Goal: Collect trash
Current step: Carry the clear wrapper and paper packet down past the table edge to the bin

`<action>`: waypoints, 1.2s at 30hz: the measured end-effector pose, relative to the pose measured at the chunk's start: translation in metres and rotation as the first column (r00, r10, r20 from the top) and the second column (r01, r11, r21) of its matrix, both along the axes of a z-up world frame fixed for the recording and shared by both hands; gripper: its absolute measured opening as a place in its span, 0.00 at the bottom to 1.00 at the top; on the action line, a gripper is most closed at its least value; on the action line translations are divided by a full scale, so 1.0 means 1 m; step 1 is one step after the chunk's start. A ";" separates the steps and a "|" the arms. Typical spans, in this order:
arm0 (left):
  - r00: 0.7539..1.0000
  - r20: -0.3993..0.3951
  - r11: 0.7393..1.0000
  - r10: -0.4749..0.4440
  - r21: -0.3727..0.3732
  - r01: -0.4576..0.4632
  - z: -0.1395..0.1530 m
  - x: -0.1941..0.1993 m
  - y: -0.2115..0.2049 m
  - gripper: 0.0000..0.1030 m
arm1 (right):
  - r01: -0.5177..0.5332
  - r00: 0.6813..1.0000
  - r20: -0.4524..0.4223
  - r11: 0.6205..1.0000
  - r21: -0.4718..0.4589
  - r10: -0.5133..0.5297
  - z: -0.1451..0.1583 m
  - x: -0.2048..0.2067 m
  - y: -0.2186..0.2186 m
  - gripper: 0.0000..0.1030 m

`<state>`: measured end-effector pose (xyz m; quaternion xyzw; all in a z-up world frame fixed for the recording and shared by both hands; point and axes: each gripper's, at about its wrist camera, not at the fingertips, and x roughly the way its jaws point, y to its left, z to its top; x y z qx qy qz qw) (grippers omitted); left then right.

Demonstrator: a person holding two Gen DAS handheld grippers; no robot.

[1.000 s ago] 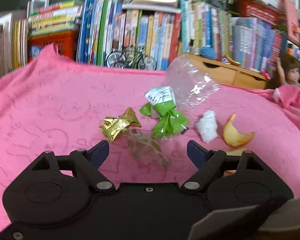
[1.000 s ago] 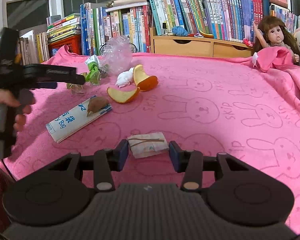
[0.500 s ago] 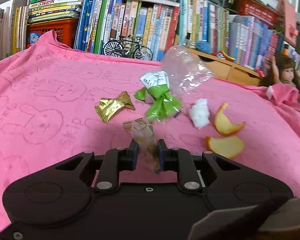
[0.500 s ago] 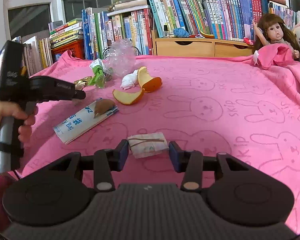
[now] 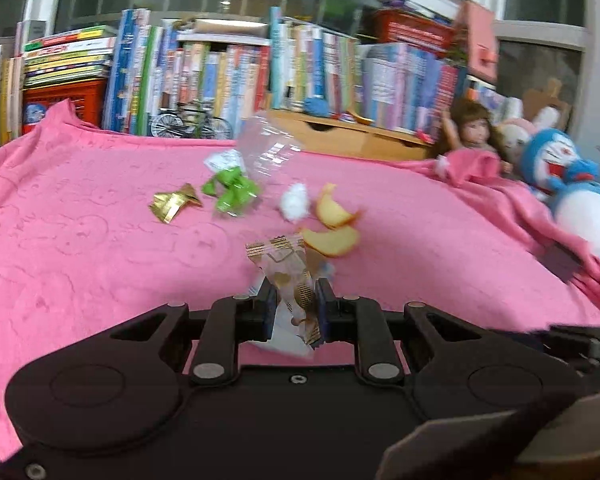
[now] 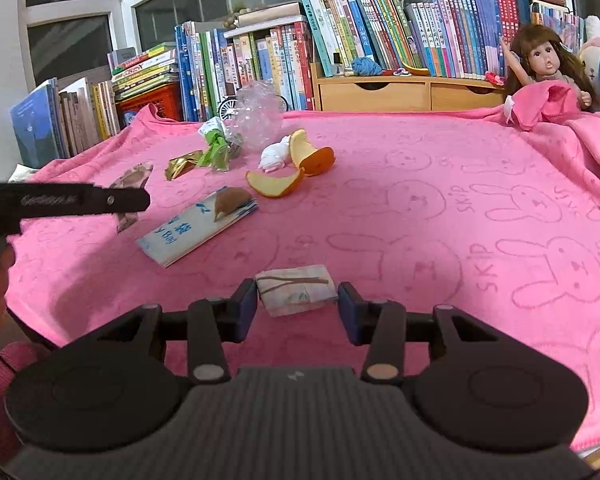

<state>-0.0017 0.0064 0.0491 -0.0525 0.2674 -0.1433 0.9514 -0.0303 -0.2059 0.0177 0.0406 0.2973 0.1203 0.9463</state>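
My left gripper (image 5: 294, 304) is shut on a clear wrapper with brown and gold print (image 5: 286, 268), held above the pink towel (image 5: 80, 240). Beyond it lie a gold wrapper (image 5: 174, 204), a green wrapper (image 5: 232, 192), a crumpled clear plastic bag (image 5: 268, 152), a white tissue ball (image 5: 296, 202) and two orange peels (image 5: 332, 224). My right gripper (image 6: 298, 306) is open, its fingers on either side of a folded white packet with brown stripes (image 6: 296, 290) lying on the towel. The right wrist view shows the left gripper (image 6: 132, 200) from the side at the left edge.
A white and blue packet (image 6: 196, 228) with a brown shell piece (image 6: 230, 200) on it lies left of centre. Rows of books (image 6: 260, 60), a wooden drawer box (image 6: 400, 94), a doll (image 6: 544, 64) and plush toys (image 5: 572, 184) line the far and right edges.
My left gripper shut on the printed wrapper and lifted it off the towel, swinging to the right. The right gripper stayed around the folded packet.
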 end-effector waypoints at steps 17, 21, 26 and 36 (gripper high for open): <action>0.947 -0.180 0.962 -0.266 0.017 0.273 -0.037 -0.094 -0.021 0.19 | -0.024 0.993 -0.117 0.999 -0.036 0.020 -0.025 -0.085 0.006 0.49; 0.923 -0.261 0.953 -0.283 0.033 0.301 -0.058 -0.100 -0.027 0.19 | -0.033 0.982 -0.185 0.999 -0.038 0.026 -0.044 -0.092 0.009 0.49; 0.895 -0.348 0.945 -0.280 0.066 0.321 -0.085 -0.105 -0.031 0.19 | -0.037 0.969 -0.247 0.998 -0.044 0.025 -0.065 -0.098 0.015 0.49; 0.828 -0.500 0.932 -0.253 0.104 0.348 -0.133 -0.107 -0.033 0.20 | -0.039 0.938 -0.347 0.998 -0.057 0.016 -0.095 -0.101 0.020 0.49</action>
